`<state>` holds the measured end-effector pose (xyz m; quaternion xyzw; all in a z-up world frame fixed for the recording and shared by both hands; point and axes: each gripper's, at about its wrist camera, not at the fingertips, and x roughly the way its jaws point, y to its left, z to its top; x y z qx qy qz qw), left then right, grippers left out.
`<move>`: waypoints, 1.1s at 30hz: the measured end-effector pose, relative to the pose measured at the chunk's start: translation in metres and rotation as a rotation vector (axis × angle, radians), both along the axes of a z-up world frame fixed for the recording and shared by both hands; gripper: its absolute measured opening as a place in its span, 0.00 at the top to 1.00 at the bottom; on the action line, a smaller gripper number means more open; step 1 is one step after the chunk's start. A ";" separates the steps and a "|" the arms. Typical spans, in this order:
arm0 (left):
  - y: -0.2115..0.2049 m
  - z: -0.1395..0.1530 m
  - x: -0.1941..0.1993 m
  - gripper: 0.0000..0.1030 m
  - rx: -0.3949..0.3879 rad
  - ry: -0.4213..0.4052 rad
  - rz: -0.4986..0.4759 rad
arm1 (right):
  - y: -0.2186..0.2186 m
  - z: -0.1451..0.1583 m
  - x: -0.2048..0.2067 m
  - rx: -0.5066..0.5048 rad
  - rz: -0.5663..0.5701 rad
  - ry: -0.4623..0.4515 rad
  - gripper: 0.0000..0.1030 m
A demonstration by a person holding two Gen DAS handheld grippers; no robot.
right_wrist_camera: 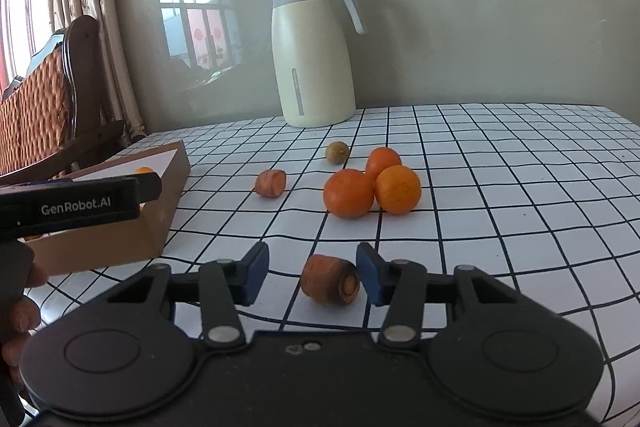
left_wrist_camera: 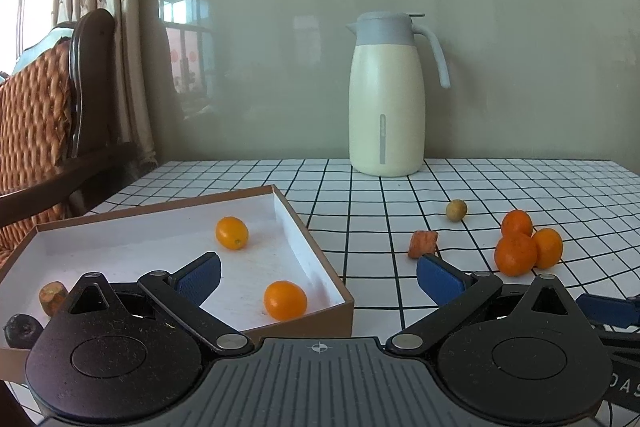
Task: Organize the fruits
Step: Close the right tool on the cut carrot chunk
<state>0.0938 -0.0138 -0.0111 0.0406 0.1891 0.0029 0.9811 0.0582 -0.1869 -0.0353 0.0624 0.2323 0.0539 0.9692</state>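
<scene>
The checked tablecloth carries a cream thermal jug at its back edge. A shallow cardboard box at the left edge holds two kumquats, a carrot piece and a dark fruit. Three mandarins cluster mid-table, touching. The left gripper hangs wide open, empty, over the box's right wall. The right gripper brackets a carrot chunk: right pad touching or nearly so, left pad apart.

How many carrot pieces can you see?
3: one carrot piece between the right claw's pads, one left of the oranges, one inside the box. Others may be hidden.
</scene>
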 end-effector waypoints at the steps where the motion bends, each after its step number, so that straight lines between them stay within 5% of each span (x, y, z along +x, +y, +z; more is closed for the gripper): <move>1: 0.000 0.000 0.000 0.00 0.000 0.001 -0.002 | 0.000 0.000 0.000 -0.001 -0.002 0.001 0.61; 33: -0.029 -0.007 0.009 0.00 0.011 0.014 -0.060 | -0.019 -0.003 0.005 -0.013 -0.057 -0.003 0.80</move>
